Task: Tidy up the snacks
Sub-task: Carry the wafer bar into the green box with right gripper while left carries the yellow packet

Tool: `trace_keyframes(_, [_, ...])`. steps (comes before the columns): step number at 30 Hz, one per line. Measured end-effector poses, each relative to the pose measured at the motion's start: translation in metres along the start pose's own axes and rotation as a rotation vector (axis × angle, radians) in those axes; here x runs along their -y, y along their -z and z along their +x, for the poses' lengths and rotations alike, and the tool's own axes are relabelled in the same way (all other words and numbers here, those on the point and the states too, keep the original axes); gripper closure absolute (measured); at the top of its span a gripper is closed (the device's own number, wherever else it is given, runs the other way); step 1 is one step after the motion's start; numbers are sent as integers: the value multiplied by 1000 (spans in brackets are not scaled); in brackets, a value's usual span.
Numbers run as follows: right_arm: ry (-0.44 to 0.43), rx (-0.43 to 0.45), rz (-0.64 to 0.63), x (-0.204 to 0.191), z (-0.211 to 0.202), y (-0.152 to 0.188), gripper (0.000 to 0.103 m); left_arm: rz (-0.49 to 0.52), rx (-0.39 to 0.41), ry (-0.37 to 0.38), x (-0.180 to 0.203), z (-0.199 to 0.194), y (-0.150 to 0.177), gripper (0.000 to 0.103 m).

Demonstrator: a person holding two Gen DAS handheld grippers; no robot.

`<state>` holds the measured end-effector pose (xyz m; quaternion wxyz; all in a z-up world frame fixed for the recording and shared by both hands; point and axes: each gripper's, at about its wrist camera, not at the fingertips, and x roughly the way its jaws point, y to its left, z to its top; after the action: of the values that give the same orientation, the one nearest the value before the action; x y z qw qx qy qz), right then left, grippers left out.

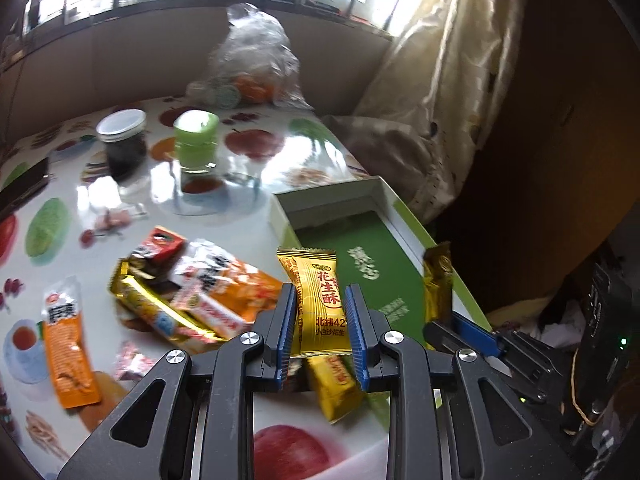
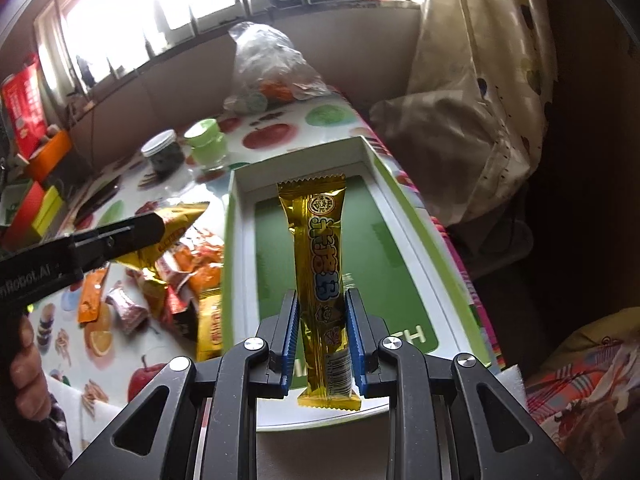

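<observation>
Yellow peanut-candy packet (image 1: 322, 308) sits upright between the blue pads of the left claw (image 1: 322, 312), which is clamped on it above the near edge of the bench (image 1: 280, 160), just beside the box's near left corner. A second yellow packet (image 1: 334, 388) lies under the claw on the bench. The right claw (image 2: 322, 320) is clamped on a long gold snack stick (image 2: 322, 264), held upright over the open white box (image 2: 236, 216) with its green floor; the box lies along the right edge of the bench. Loose snacks form a pile (image 1: 192, 292) near the bench's middle front, and an orange packet (image 1: 68, 352) lies apart toward the left edge. A dark jar (image 1: 124, 140) and a green-lidded jar (image 1: 196, 140) stand farther back, with a clear plastic bag (image 1: 256, 60) at the far edge.
</observation>
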<state>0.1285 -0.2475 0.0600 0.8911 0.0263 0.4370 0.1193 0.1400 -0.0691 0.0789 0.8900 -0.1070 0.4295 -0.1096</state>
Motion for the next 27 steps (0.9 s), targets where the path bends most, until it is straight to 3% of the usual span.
trace_keyframes(11, [43,-50,23,23,23,-2,82,66,-77,24,35,38,8,77])
trace_keyframes(27, [51,-49,31,32,30,0,81,81,-136,8,44,67,13,77])
